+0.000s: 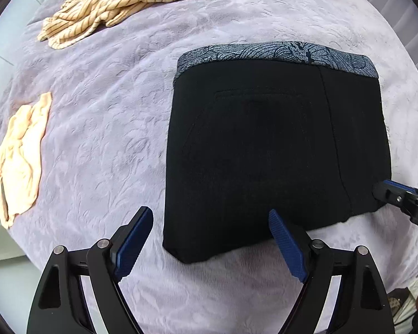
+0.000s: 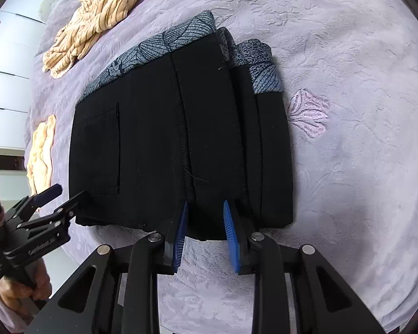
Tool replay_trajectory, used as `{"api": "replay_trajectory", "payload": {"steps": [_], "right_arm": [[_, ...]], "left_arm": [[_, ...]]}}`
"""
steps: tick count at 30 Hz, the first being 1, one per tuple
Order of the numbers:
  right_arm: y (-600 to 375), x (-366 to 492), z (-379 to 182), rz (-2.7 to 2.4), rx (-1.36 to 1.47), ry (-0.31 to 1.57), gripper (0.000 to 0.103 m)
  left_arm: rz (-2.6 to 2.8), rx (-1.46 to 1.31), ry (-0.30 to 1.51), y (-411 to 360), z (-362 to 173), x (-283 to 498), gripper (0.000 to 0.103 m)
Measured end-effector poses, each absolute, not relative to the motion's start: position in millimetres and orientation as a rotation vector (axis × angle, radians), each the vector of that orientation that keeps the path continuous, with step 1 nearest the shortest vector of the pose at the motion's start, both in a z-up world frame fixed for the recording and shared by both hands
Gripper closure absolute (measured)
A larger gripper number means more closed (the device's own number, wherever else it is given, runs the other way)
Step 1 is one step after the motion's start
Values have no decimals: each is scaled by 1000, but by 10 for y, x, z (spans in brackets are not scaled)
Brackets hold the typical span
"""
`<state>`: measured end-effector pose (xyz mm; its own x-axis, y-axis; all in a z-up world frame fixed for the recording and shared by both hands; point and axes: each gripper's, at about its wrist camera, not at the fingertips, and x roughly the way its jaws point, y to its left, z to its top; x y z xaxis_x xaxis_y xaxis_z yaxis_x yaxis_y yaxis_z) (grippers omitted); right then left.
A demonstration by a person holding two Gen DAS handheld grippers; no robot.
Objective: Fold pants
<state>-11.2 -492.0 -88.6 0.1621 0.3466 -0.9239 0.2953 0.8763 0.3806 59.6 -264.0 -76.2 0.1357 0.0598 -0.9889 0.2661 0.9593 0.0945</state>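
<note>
The pants (image 1: 276,150) lie folded into a thick black block on the lilac blanket (image 1: 106,128), a little right of the middle in the left wrist view. Their patterned grey-blue waistband (image 1: 276,53) is at the far edge, and a back pocket (image 2: 103,153) faces up. In the right wrist view several folded layers are stacked on the right side.

The left gripper (image 1: 211,242) is spread wide at the near left corner of the pants, one finger over the blanket and one over the black cloth, gripping nothing. The right gripper (image 2: 204,233) is at the near edge; its fingers are parted, with the fold of cloth between them, not pressed.

A striped cloth (image 1: 119,2) lies far back, well apart. A pale cloth (image 1: 19,153) lies at the left.
</note>
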Motion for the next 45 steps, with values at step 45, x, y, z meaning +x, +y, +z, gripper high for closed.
{"api": "replay_trajectory", "payload": {"steps": [45], "right_arm": [[-5361, -137, -899, 130, 654, 1391, 32]], "left_arm": [[-54, 221, 1500, -2598, -788, 831, 0]]}}
